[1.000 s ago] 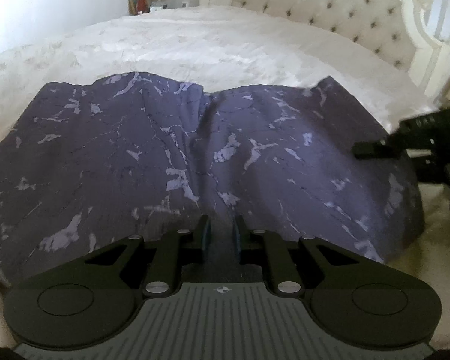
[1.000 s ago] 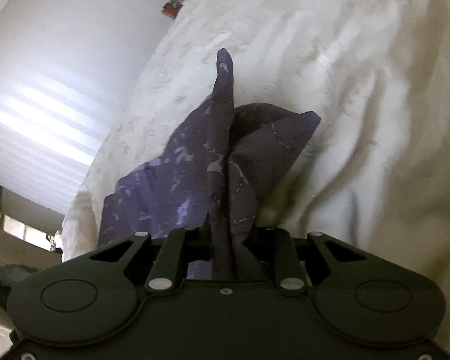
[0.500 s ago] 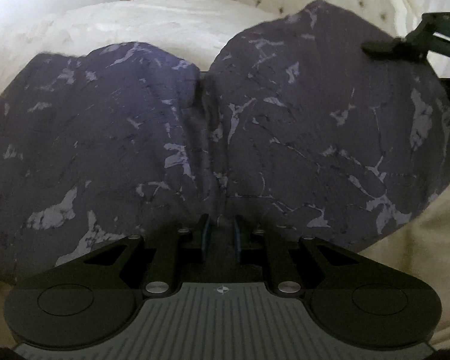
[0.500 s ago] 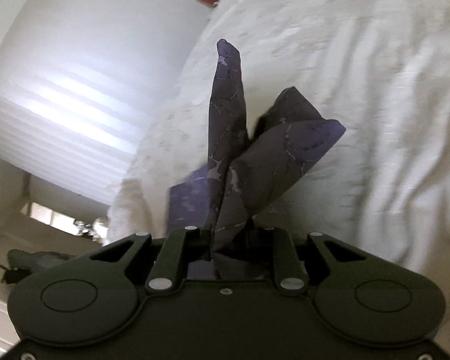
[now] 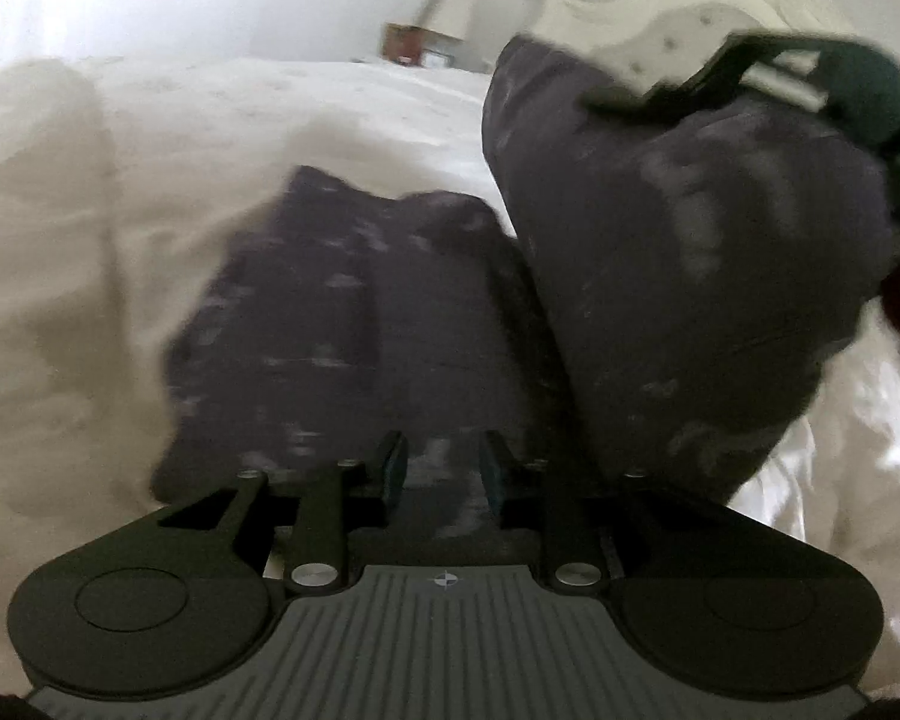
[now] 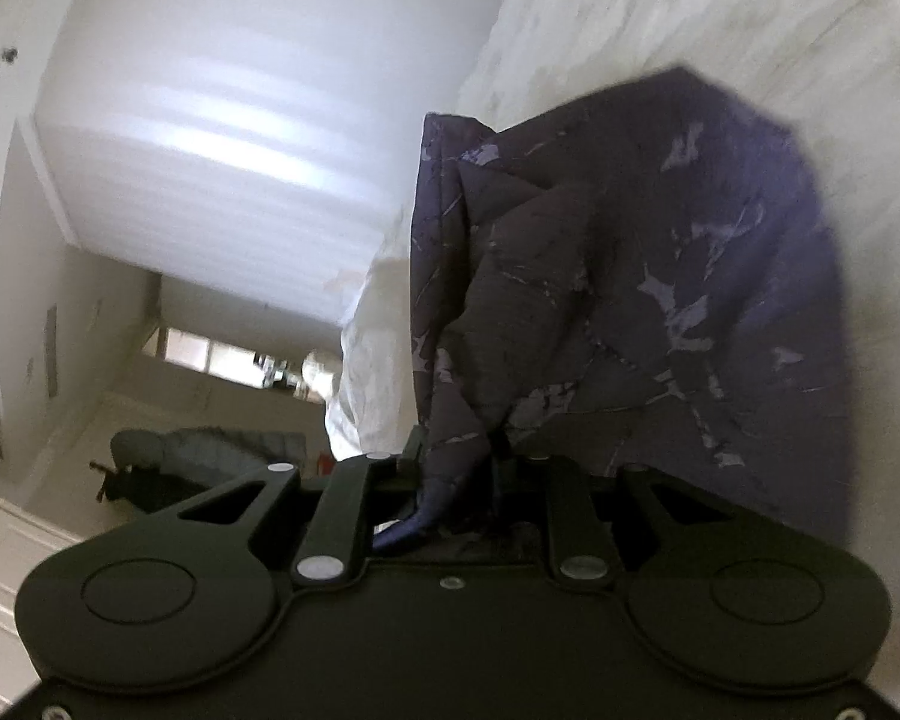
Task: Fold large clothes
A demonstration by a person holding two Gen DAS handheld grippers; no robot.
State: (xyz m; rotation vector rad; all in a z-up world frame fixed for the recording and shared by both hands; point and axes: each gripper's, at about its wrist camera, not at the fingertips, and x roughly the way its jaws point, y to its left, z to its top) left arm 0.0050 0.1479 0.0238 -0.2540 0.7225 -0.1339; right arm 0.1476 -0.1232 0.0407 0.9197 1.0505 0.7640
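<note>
A dark purple garment with pale marbled streaks (image 5: 354, 324) lies on a white bed (image 5: 150, 180). My left gripper (image 5: 441, 471) is shut on its near edge, with cloth between the blue pads. My right gripper (image 6: 456, 456) is shut on another part of the same garment (image 6: 630, 300) and holds it lifted, so the cloth hangs in folds before the camera. In the left wrist view the right gripper (image 5: 768, 90) shows at the upper right, with the lifted half of the garment (image 5: 690, 276) hanging below it. That view is blurred.
A cream tufted headboard (image 5: 660, 24) stands at the far end of the bed. A small box and lamp (image 5: 426, 42) sit beyond the bed. In the right wrist view there are a white wall, a doorway (image 6: 222, 360) and a dark bundle (image 6: 210, 450) at the left.
My right gripper has lifted its part of the garment high and carried it over toward the left half. The garment has bunched up narrower on the bed. My left gripper keeps its hold.
</note>
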